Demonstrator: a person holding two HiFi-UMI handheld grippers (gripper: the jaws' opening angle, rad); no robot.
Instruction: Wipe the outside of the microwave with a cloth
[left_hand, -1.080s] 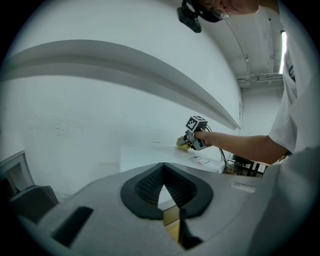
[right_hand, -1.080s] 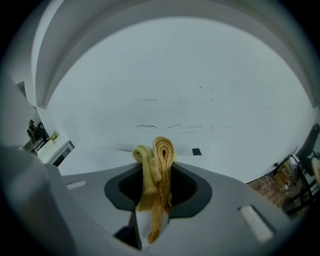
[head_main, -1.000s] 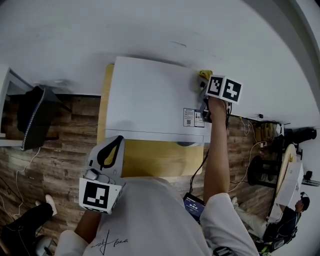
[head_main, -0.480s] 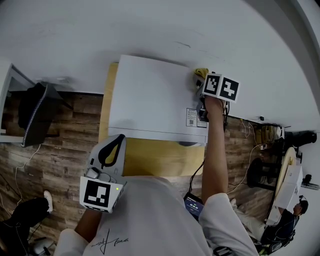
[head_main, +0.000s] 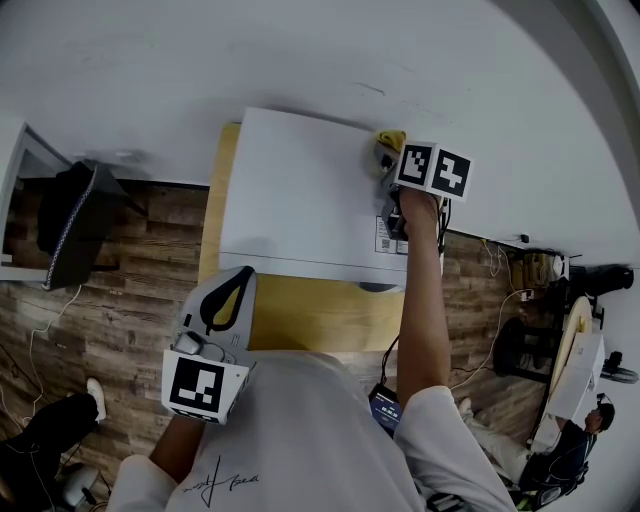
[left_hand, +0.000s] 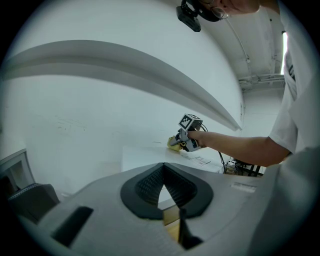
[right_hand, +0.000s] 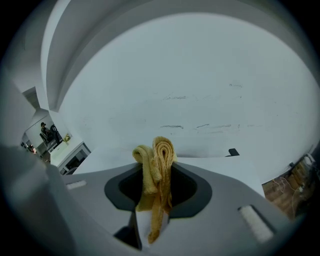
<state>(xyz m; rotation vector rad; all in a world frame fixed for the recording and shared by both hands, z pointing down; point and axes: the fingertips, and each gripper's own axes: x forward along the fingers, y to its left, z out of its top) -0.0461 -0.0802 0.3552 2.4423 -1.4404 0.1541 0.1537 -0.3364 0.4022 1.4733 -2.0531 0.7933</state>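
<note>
The white microwave (head_main: 300, 200) is seen from above, standing on a yellow wooden table (head_main: 310, 315). My right gripper (head_main: 384, 162) is at the back right of its top, shut on a folded yellow cloth (head_main: 387, 142) that rests against the top near the wall. The right gripper view shows the cloth (right_hand: 157, 165) bunched between the jaws, with the white top (right_hand: 220, 167) beyond. My left gripper (head_main: 228, 292) hangs by my body in front of the microwave, shut with nothing in it. From the left gripper view, the cloth (left_hand: 175, 143) and right gripper (left_hand: 186, 142) lie far ahead.
A white wall rises directly behind the microwave. A printed label (head_main: 380, 235) is stuck on the top near its front right. A dark chair (head_main: 70, 230) stands at the left on the wood floor. Cables (head_main: 500, 260) and furniture lie at the right.
My right gripper has slid the cloth to the left along the back of the microwave's top. The left gripper has stayed where it was.
</note>
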